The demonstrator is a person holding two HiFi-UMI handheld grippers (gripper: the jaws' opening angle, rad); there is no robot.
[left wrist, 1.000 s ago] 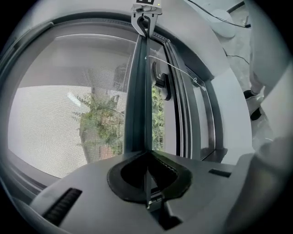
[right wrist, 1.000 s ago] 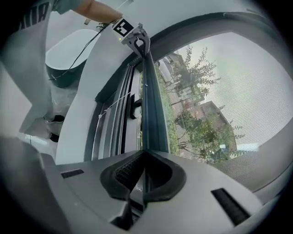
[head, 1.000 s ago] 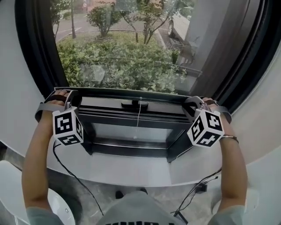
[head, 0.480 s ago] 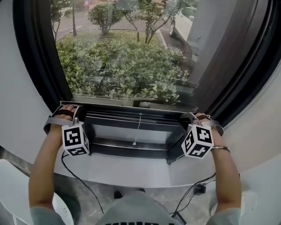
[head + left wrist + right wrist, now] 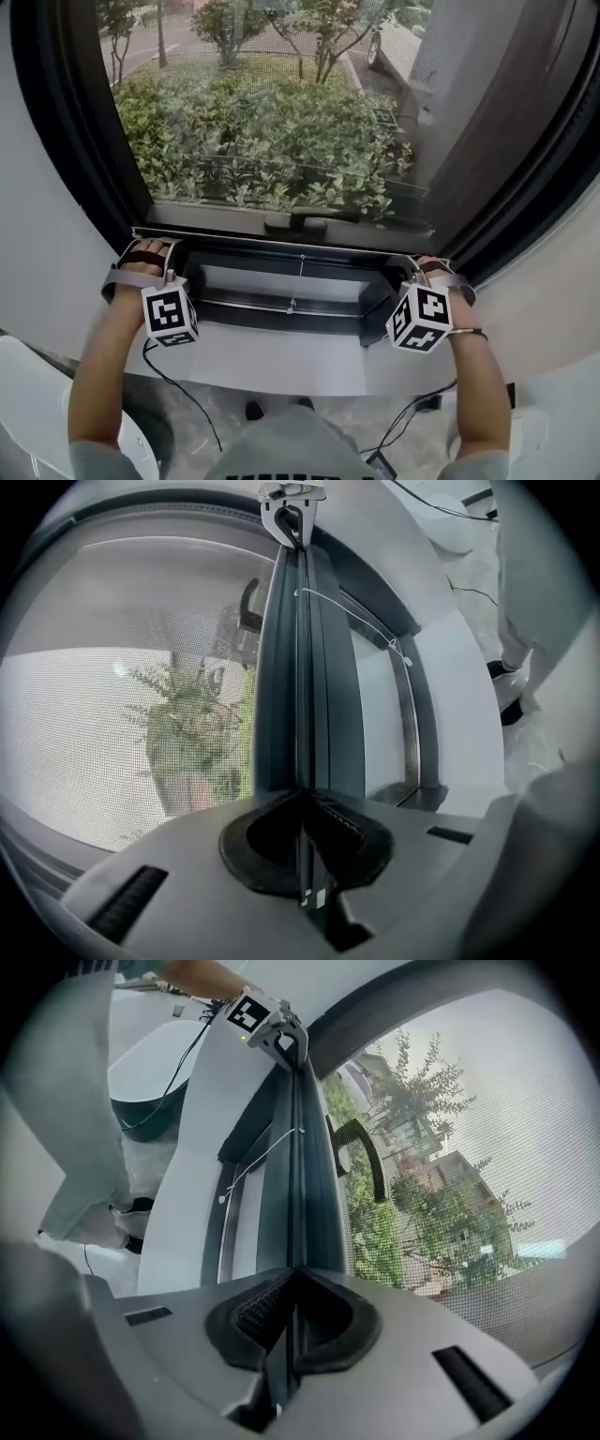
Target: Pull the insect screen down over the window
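left gripper (image 5: 302,832) clamping the left end of the insect screen's bottom rail (image 5: 244,246), right gripper (image 5: 281,1321) clamping its right end, mesh (image 5: 262,122) covering the window above

Daylight pours in through your window (image 5: 272,122); the interior below sits dimmer. Both gripper views bend hard at the edges, with black corners.

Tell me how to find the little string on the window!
Look at the big window with green bushes outside. Low down, a dark bar runs across it. The string dangles from the bar's middle, the only thin white thing there.
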